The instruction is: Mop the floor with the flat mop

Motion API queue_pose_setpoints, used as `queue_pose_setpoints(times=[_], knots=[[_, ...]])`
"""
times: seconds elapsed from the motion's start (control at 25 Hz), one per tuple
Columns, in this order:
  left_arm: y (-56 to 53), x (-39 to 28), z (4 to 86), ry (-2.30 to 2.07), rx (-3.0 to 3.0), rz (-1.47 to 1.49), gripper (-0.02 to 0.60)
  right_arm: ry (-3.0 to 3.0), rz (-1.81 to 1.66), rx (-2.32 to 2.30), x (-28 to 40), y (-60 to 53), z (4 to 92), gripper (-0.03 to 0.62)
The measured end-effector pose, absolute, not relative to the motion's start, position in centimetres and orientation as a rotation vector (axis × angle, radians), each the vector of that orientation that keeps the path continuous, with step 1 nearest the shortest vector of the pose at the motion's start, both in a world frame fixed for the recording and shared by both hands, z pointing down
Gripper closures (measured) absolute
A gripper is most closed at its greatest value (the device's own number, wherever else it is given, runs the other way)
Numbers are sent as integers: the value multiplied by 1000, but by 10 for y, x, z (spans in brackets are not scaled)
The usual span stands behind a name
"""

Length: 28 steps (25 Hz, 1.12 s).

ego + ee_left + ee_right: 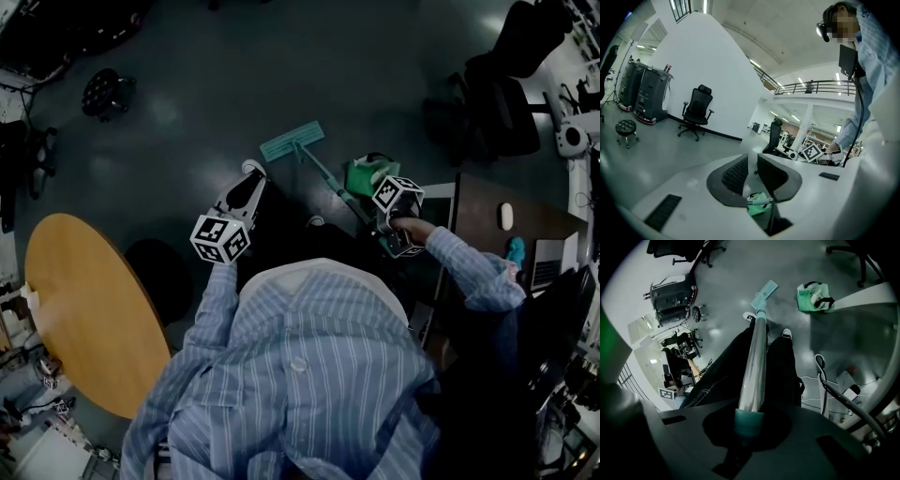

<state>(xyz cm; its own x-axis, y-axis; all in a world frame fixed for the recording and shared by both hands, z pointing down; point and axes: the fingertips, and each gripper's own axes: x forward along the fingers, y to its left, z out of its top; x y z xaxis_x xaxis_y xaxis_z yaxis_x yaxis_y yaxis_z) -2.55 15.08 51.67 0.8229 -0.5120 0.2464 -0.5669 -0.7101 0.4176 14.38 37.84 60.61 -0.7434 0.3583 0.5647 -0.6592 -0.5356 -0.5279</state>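
head view: the flat mop (292,141) rests its teal head on the dark floor (187,56) ahead of the person. its handle slants back to the right gripper (394,230), beside a green container (367,174). the left gripper (239,199) hangs apart from the mop, near a round wooden table (84,309).

left gripper view: the left gripper (752,162) has its jaws a little apart with nothing gripped. a green patch low in the gap is possibly the container.

right gripper view: the right gripper (749,427) is clamped on the mop's teal handle end. the pole runs between the person's shoes (786,333) to the mop head (764,292).
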Motion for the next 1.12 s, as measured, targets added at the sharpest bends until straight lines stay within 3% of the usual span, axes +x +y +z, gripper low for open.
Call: queue_pose_setpoints(times=[1.12], knots=[[163,-23,514,-822,2525,145,517,-1081,2322,488,136,378,609,582]])
